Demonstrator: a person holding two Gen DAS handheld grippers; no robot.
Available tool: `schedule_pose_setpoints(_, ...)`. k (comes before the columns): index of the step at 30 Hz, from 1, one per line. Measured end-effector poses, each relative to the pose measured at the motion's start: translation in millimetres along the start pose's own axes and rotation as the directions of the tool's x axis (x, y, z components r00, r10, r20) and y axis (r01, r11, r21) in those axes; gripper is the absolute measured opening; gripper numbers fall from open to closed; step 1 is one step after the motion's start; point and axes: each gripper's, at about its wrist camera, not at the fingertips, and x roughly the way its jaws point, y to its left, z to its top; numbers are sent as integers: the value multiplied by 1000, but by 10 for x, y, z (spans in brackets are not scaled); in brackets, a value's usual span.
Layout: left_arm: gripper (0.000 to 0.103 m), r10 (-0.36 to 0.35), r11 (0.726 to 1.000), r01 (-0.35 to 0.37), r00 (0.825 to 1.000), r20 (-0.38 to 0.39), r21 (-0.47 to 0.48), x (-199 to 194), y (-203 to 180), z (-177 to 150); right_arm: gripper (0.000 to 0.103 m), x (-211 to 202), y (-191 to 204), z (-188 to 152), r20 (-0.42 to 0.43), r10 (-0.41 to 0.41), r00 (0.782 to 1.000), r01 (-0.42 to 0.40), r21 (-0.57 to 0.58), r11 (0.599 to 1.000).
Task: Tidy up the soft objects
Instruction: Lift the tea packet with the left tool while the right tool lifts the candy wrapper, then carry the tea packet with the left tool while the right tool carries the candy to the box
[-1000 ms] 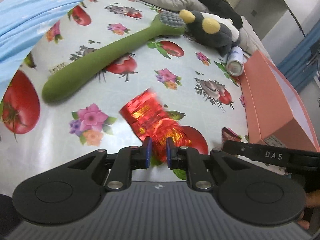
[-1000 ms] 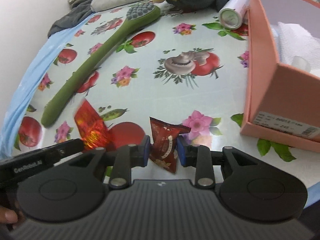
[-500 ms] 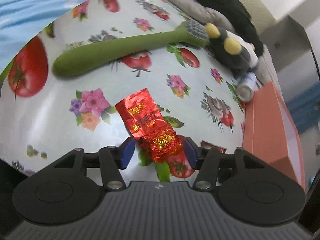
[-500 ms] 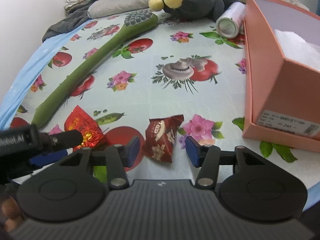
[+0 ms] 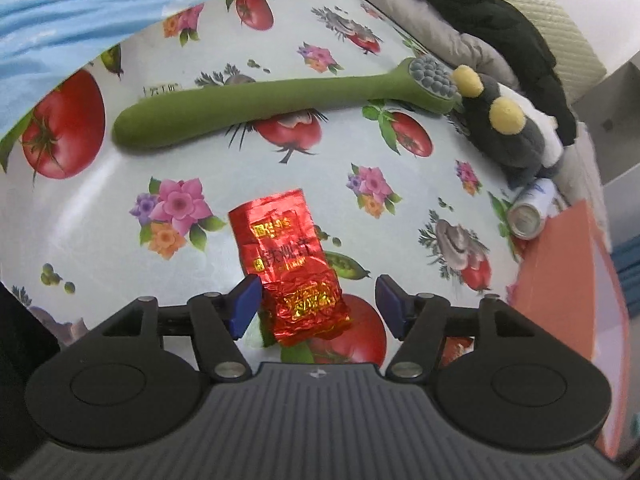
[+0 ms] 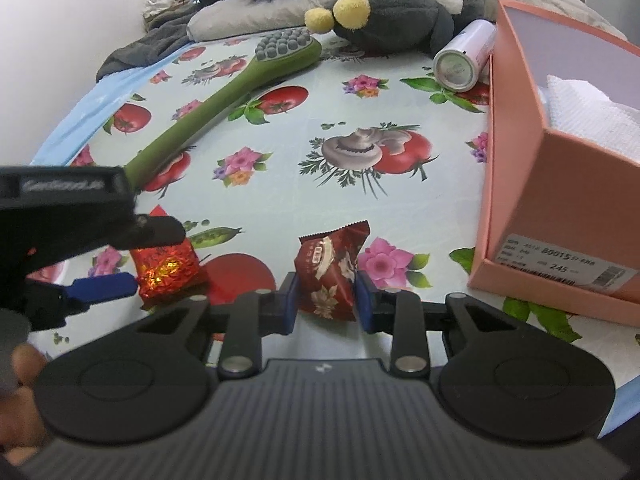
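A crinkled red foil packet (image 5: 288, 256) lies on the tomato-print cloth between the jaws of my left gripper (image 5: 319, 300). Those jaws are opening; the right pad stands well clear of the foil and the left pad sits at its edge. In the right wrist view the same foil packet (image 6: 168, 270) lies at the left, with the left gripper's fingers (image 6: 104, 286) around it. My right gripper (image 6: 326, 304) is closing, and both blue pads press the sides of a dark red snack packet (image 6: 330, 268), which stands upright on the cloth.
A long green brush (image 5: 256, 108) lies across the cloth. A grey plush toy (image 6: 400, 16) with yellow ears and a white can (image 6: 464, 60) lie at the back. An open pink box (image 6: 560, 184) holding a white towel (image 6: 592, 120) stands at the right. Clothes are piled behind.
The left jaws went from shut on the red foil packet to wide apart, and that gripper rolled. The right jaws opened off the dark red packet, then closed on it again.
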Motion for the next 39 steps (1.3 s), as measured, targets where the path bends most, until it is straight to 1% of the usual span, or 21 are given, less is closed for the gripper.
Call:
schedule_pose_setpoints(4,68,85,995,-86,996,13,44,83,-119,-63,33,-11,-75,-23,0,12,1000,-12,-1,1000)
schedule_pose_setpoints(6,68,115,991,-116,993,12,62,127,-151,-94,33,-13,-115,-48,-5,13,1000,-13,-1,1000)
schedule_pose_setpoints(11,68,153,981,-155,988,32,112,172,-193,-155,33,-22,-182,-90,-3,36,999,-36,-9,999)
schedule_pose_setpoints(16,66,167,974,-172,985,46,149,180,-199,-173,33,-31,-244,-83,3,52,999,-52,-2,999)
schedule_pose_setpoints(20,61,164,970,-171,985,58,172,155,-188,-192,33,-27,-295,-84,1,61,998,-61,0,998)
schedule_pose_setpoints(23,59,153,969,-162,986,62,189,128,-190,-196,33,-30,-312,-78,-5,73,997,-73,-2,997)
schedule_pose_setpoints(27,59,147,965,-157,987,65,208,95,-178,-200,33,-47,-316,-63,-5,87,996,-87,-13,996)
schedule_pose_setpoints(33,58,123,954,-139,990,75,264,15,-189,-240,33,-85,-321,-44,1,93,996,-93,-14,996)
schedule_pose_setpoints(39,58,76,950,-93,995,69,297,-111,-221,-238,33,-195,-301,2,13,94,995,-94,-20,995)
